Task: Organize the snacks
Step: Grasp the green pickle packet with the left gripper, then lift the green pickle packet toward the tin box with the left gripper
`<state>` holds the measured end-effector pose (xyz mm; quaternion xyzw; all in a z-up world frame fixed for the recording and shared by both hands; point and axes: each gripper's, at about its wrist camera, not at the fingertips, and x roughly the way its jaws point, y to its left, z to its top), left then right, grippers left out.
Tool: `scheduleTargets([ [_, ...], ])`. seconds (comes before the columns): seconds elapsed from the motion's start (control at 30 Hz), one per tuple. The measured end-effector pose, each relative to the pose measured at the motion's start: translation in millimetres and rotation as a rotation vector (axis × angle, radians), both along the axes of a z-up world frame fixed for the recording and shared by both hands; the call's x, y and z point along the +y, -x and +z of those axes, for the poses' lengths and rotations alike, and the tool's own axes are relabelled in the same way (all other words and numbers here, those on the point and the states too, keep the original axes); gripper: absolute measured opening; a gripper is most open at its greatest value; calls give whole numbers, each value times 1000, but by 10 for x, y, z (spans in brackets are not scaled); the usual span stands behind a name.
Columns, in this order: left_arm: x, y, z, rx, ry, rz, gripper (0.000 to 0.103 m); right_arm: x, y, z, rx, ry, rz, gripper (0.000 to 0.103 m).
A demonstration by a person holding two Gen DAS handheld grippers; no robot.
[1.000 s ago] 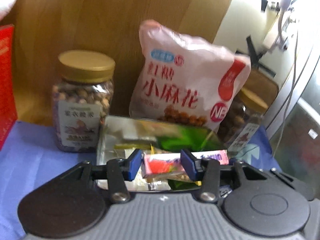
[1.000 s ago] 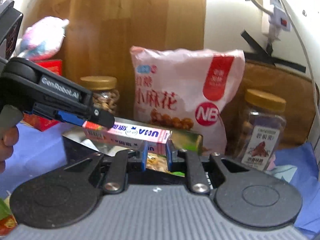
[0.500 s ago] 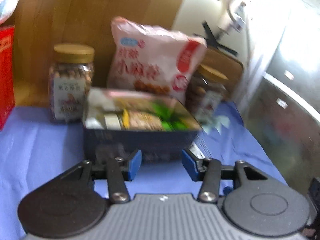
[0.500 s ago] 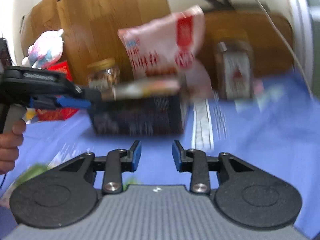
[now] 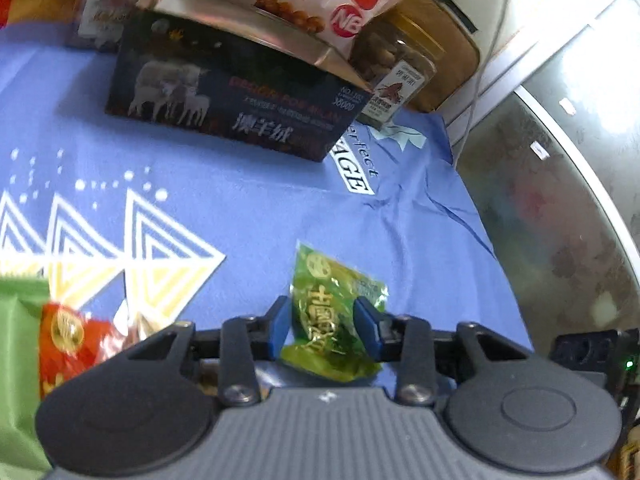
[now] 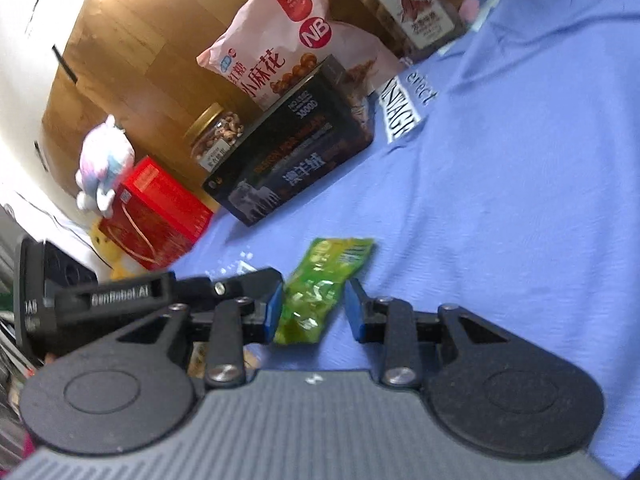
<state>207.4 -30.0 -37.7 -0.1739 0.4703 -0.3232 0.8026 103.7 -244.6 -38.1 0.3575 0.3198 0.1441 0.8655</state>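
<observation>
A green snack packet [image 5: 328,320] lies on the blue cloth [image 5: 280,208]. My left gripper [image 5: 323,326] straddles it. Its jaws are closing and both blue pads touch the packet's sides. In the right wrist view the same packet [image 6: 320,284] shows between the fingers of my right gripper [image 6: 312,312], which is open with a gap at its right pad. The left tool's black housing [image 6: 120,296] reaches in from the left. The dark box [image 5: 224,108] that holds snacks stands farther back, its inside hidden.
Behind the box [image 6: 296,160] lean a pink snack bag [image 6: 272,40] and two gold-lidded jars [image 6: 412,12] [image 6: 216,132]. A red carton [image 6: 156,208] and a plush toy [image 6: 104,164] stand at the left. A red packet [image 5: 72,340] lies near left. A metal surface [image 5: 560,200] borders the right.
Both grippers drew back from the box, where they held a pink bar, and sank to the cloth. The bar is gone from them. The left now closes around a green packet.
</observation>
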Motion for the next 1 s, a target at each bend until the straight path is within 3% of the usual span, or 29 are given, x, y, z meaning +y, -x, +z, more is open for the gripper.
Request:
scheduleTargets([
  [0.17,121,-18,-65,51,51,34,26,65,48,7,-22,10,14,36],
  [0.2,115,-9,-65,49,54,37,26,72,65,5,-24,25,12,27],
  [0.27,112,6,-59,39,53,35,27,50,88,-10,-24,21,7,20],
  [0.33,110,27,-49,31,56,29,31,-30,99,-44,-13,-29,-2,17],
  [0.47,120,101,20,-7,101,-4,51,-236,151,-116,13,-179,-27,13],
  [0.53,125,130,70,-31,107,-11,54,-339,180,-148,25,-255,-44,11],
  [0.7,73,161,107,-35,132,-58,58,-531,228,-223,46,-451,-55,10],
  [0.87,-40,200,54,-21,144,-117,62,-560,273,-182,38,-551,-37,10],
  [0.93,-65,210,46,-12,184,-138,62,-576,285,-162,42,-573,-33,10],
  [1.0,-88,225,62,-4,235,-170,54,-597,323,-122,33,-595,-39,10],
])
